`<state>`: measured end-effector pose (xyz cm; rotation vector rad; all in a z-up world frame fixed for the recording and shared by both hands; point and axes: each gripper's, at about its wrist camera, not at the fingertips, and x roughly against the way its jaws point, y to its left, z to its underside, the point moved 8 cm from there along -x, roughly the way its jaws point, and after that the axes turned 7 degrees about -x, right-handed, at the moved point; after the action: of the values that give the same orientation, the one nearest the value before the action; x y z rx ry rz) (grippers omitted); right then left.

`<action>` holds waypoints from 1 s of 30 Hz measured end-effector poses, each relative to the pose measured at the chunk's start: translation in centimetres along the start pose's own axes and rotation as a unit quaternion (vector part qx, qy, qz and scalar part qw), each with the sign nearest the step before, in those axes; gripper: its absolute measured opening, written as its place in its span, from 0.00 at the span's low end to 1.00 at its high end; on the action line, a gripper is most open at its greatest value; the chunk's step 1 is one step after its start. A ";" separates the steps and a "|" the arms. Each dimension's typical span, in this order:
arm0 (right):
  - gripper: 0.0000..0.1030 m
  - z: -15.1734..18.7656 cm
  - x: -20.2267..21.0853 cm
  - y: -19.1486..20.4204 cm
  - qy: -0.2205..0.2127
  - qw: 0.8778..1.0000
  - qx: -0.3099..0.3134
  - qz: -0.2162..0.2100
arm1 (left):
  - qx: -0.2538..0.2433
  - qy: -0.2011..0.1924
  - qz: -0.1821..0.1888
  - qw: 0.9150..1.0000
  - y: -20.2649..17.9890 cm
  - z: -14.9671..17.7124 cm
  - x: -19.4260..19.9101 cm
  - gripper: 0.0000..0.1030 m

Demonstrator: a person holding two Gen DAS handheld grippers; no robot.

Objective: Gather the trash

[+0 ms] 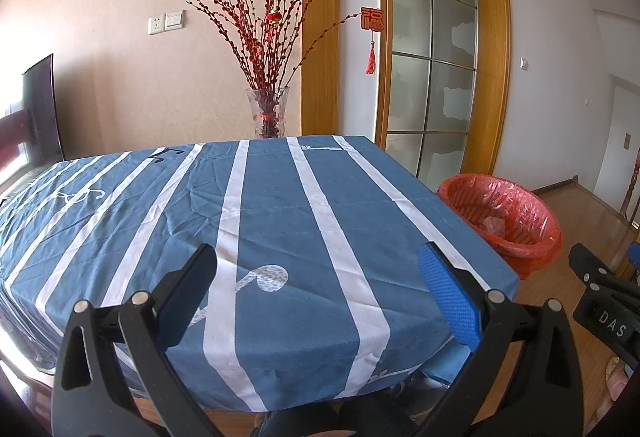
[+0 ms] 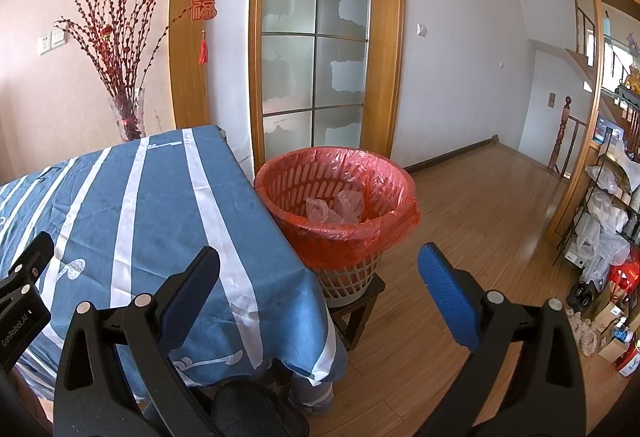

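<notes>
A waste basket lined with a red plastic bag (image 2: pixel 336 205) stands on a small dark stool beside the table's right edge; it also shows in the left wrist view (image 1: pixel 504 217). Crumpled clear plastic trash (image 2: pixel 336 207) lies inside it. My left gripper (image 1: pixel 318 277) is open and empty above the near part of the blue, white-striped tablecloth (image 1: pixel 280 205). My right gripper (image 2: pixel 320 277) is open and empty, held above the table's corner and the floor, in front of the basket. No loose trash shows on the cloth.
A glass vase of red branches (image 1: pixel 268 113) stands behind the table's far edge. A frosted glass door (image 2: pixel 316 49) is behind the basket. Shelves with bags and boxes (image 2: pixel 608 221) line the far right. Wooden floor (image 2: pixel 472 205) stretches to the right.
</notes>
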<state>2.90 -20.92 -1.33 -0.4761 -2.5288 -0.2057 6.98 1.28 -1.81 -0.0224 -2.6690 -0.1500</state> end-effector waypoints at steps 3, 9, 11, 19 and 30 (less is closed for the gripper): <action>0.96 0.2 -0.1 0.0 0.002 1.000 0.001 -0.001 | 0.000 0.000 0.001 1.000 0.0 0.0 -0.1 0.96; 0.96 0.3 -0.1 0.1 0.004 1.000 0.001 -0.001 | 0.000 0.001 0.001 1.000 -0.1 0.0 -0.1 0.96; 0.96 0.2 -0.1 0.1 0.004 1.000 0.001 -0.001 | 0.000 0.001 0.002 1.000 -0.1 0.1 -0.1 0.96; 0.96 0.2 -0.1 0.1 0.004 1.000 0.001 -0.001 | 0.000 0.001 0.003 1.000 -0.4 0.3 -0.2 0.96; 0.96 0.2 -0.2 0.1 0.005 1.000 0.001 -0.001 | 0.000 0.003 0.004 1.000 -0.5 0.4 -0.2 0.96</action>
<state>2.93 -20.83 -1.62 -0.4697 -2.5197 -0.2061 6.95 0.80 -2.27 -0.0319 -2.6631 -0.1483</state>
